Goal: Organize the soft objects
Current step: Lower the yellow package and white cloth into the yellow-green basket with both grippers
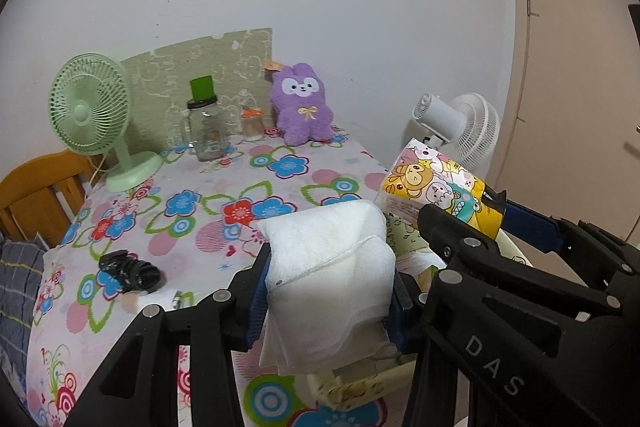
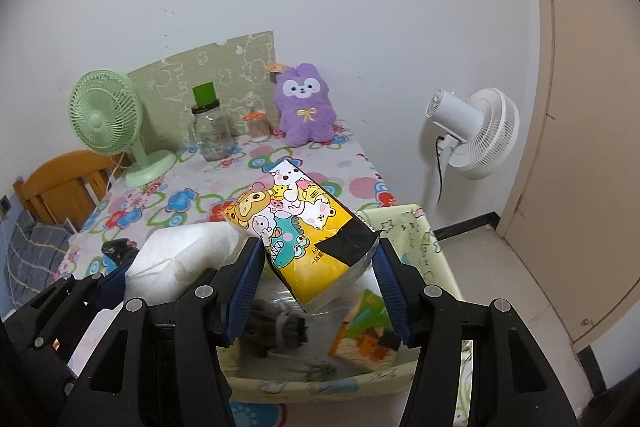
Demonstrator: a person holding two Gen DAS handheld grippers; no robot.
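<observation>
Beneath tissue pack (image 2: 308, 239), only right view shows storage box (image 2: 320, 381).

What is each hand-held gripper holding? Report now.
Left hand-held gripper: shut on the white cloth.
Right hand-held gripper: shut on the tissue pack.

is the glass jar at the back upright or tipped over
Upright: the glass jar stands on its base on the flowered table, lid on top.

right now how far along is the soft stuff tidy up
Done: a grey item and a colourful pack already lie in the storage box. In hand: the left hand-held gripper grips a white folded cloth; the right hand-held gripper grips a cartoon tissue pack above the box. Left: the purple plush.
</observation>
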